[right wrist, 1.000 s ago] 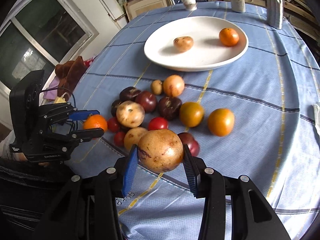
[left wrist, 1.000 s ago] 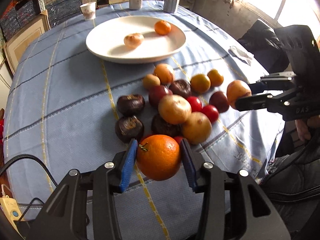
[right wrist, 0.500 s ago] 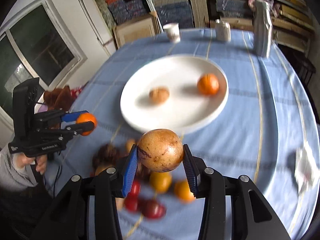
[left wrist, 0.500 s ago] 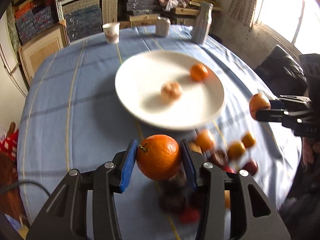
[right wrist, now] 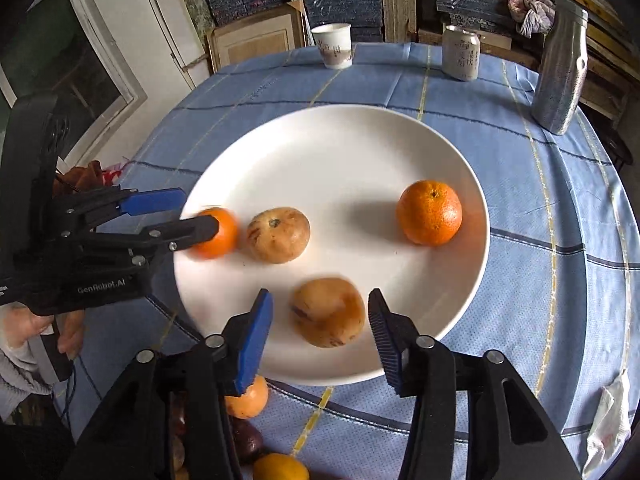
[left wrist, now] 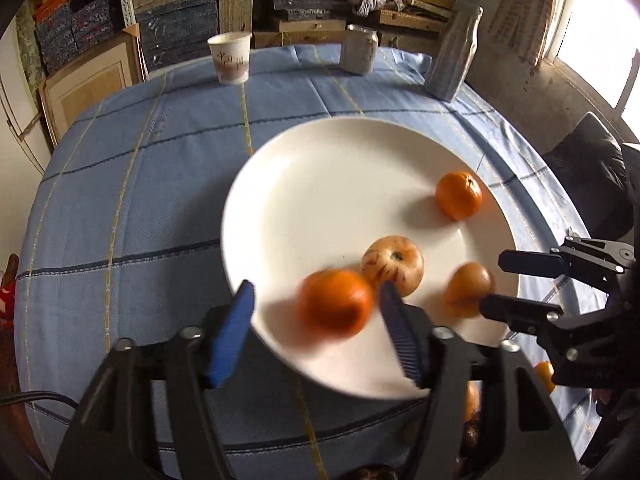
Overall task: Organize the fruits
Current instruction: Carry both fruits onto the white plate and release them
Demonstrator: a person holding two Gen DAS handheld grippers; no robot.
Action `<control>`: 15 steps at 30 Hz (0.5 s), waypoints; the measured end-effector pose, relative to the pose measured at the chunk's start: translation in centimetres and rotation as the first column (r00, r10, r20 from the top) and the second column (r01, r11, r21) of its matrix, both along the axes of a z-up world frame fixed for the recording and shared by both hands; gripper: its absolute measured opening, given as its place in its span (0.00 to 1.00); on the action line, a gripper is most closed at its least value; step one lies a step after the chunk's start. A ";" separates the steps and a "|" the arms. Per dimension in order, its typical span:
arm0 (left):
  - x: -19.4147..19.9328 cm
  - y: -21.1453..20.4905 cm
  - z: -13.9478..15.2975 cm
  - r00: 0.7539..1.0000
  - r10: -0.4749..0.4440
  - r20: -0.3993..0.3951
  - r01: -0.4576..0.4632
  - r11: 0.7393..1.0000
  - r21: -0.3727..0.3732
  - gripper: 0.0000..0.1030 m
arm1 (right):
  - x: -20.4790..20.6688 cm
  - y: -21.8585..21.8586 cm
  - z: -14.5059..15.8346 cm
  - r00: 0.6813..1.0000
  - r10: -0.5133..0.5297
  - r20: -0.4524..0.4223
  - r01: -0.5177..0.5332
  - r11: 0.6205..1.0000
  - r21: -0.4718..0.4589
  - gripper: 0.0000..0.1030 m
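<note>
Fruits were being released onto the white plate (right wrist: 460,152): the orange (left wrist: 334,304) between the opened left tool (left wrist: 316,328), the brown fruit (right wrist: 328,312) between the opened right tool (right wrist: 320,332); tools should be withdrawn straight back, so nothing is nudged

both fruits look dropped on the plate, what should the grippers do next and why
Probably draw both grippers back toward the pile for more fruit. The left gripper and right gripper have just been opening their jaws; the orange and tan fruit sit loose between them on the white plate.
</note>
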State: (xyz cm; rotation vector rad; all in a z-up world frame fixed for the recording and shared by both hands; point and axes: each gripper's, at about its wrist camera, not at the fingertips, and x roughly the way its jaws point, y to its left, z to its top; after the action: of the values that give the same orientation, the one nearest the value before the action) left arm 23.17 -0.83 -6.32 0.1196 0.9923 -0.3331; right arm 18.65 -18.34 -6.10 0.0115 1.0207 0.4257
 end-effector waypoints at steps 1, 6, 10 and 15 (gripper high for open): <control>-0.1 0.1 0.3 1.000 0.003 0.013 -0.003 1.000 0.001 0.70 | -0.1 -0.1 0.2 1.000 0.000 0.005 0.000 1.000 -0.002 0.56; -1.4 1.3 1.8 0.999 0.025 0.030 -0.024 1.000 -0.015 0.71 | -1.7 -1.0 2.5 0.999 -0.004 0.045 0.003 1.000 0.031 0.56; -4.2 3.2 3.2 0.997 0.049 0.064 -0.048 0.999 -0.011 0.80 | -4.4 -3.2 4.9 0.994 -0.049 0.093 0.041 0.995 0.088 0.65; -9.0 5.8 3.5 0.995 0.080 0.056 -0.080 0.997 -0.003 0.82 | -8.6 -6.8 6.1 0.986 -0.140 0.094 0.125 0.981 0.150 0.68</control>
State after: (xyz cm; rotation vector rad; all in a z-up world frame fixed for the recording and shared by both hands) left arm 14.14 5.00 -2.83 0.0878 0.9383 -0.2555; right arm 10.05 -25.18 -0.02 0.1841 0.8793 0.3737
